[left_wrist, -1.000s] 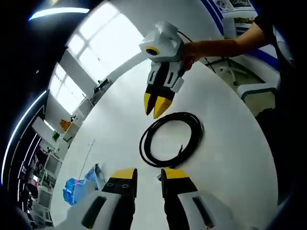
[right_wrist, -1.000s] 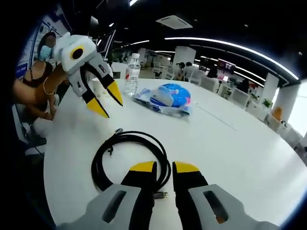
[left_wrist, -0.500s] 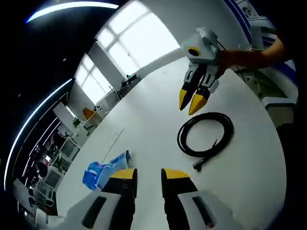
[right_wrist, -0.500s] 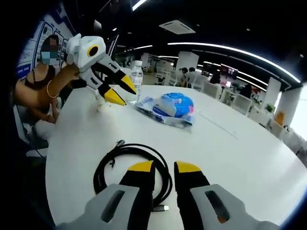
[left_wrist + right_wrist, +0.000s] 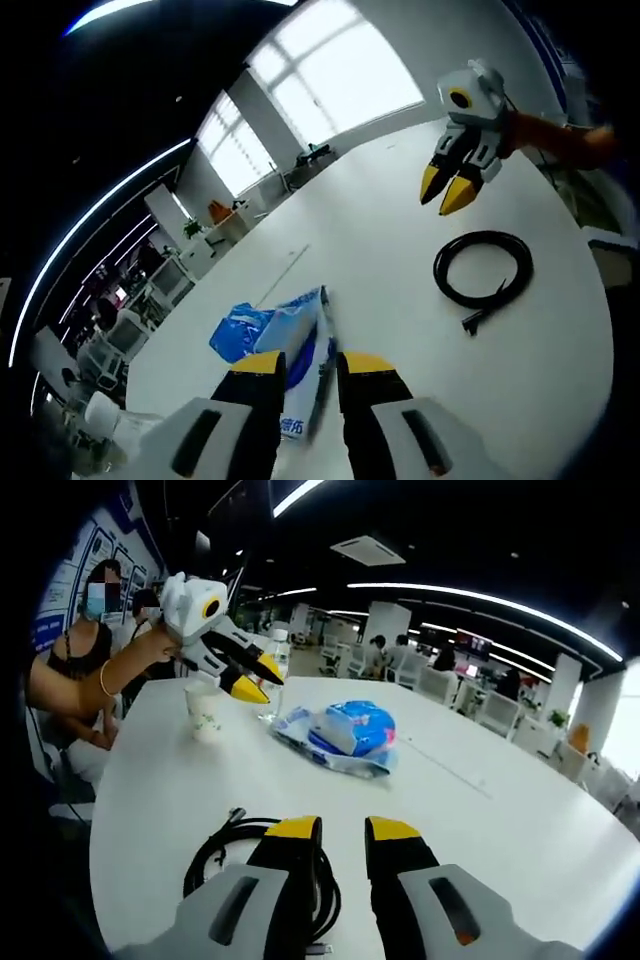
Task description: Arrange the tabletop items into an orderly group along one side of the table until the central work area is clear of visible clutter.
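A coiled black cable point(image 5: 483, 275) lies on the white table point(image 5: 400, 260). In the right gripper view the cable point(image 5: 215, 865) sits just left of and under my right gripper point(image 5: 343, 828), whose jaws stand close together with nothing between them. A blue and white packet point(image 5: 345, 730) lies further out, and the packet point(image 5: 275, 345) is right in front of my left gripper point(image 5: 311, 362), which is shut and empty. That left gripper point(image 5: 257, 678) hovers over a paper cup point(image 5: 203, 712) and in front of a water bottle point(image 5: 277, 650). The right gripper point(image 5: 445, 192) hangs above the cable.
A person point(image 5: 70, 670) sits at the table's left edge, an arm reaching over it. The white table point(image 5: 500, 810) stretches bare to the right of the packet. Office desks and chairs stand beyond the far rim.
My left gripper has drawn away from the cable toward the packet, cup and bottle. The cable is now farther off in its view. The right gripper has stayed over the cable.
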The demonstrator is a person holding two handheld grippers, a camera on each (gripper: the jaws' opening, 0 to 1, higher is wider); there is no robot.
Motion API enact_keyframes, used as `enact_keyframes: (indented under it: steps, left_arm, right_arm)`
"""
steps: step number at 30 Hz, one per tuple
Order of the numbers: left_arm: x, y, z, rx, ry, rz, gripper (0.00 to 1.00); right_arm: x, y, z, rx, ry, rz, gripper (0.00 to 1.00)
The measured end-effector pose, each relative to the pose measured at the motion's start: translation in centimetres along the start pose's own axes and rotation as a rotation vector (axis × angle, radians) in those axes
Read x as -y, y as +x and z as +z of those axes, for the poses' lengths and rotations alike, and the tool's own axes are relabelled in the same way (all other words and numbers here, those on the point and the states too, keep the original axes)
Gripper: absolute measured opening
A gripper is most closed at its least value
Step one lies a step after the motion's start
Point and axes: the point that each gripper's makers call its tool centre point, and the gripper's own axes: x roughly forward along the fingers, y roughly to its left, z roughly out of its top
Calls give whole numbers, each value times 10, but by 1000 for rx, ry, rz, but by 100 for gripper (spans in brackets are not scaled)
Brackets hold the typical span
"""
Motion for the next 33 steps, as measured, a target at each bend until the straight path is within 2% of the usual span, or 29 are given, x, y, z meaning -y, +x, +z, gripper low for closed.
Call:
enact_keyframes:
  steps: [3,6,10,13,22,33]
  left_arm:
    - [-11,1,-3,-2,-24,22,19]
    - [-17,5,-8,-23,-11,33,19]
    - [-21,12,-10,-12,-25,16,19]
    - [-25,19,-15,-44,0,25,19]
    - [-36,36,-17,-65,12,14,19]
    - [-43,50,-25,-62,-28,-6,19]
  right_arm:
    - [3,4,6,19,14,-5,16]
    - [5,9,10,27,14,-8,16]
    - [6,16,13,36,12,-8,16]
    - [8,23,16,43,5,-4,16]
    - [9,45,26,45,-11,6,15]
    - [9,73,43,53,-42,41,16]
